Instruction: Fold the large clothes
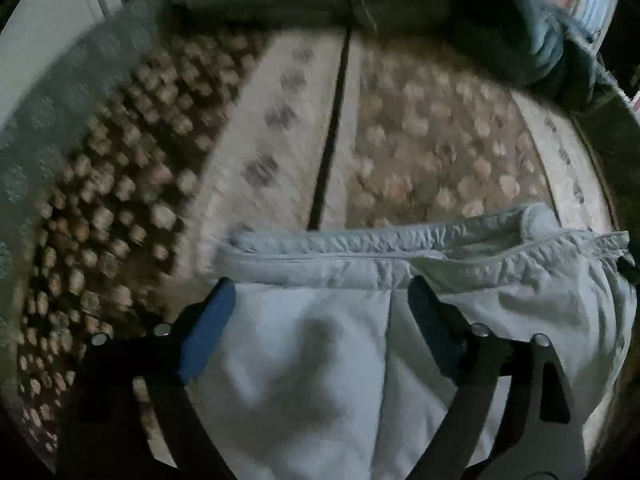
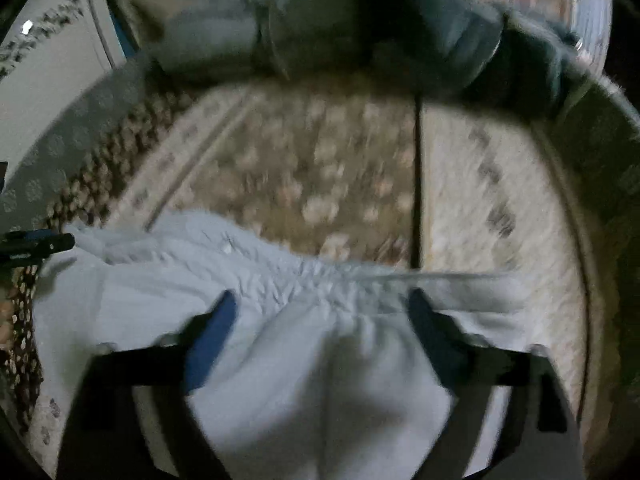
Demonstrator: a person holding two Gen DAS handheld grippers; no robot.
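Trousers (image 1: 312, 360) flat on my patterned rug (image 1: 420, 140); left gripper (image 1: 320, 292) and right gripper (image 2: 322, 304) spread wide, holding nothing.

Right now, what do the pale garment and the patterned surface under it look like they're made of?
The garment looks like soft matte woven fabric, perhaps cotton: it creases, and its gathered waistband puckers as elastic would. The surface looks like a woven rug or upholstery with a printed floral pattern; motion blur leaves the texture uncertain.

Patterned rug (image 2: 320, 184) motion-blurred; dark heap (image 2: 432, 32) behind, perhaps clothing.
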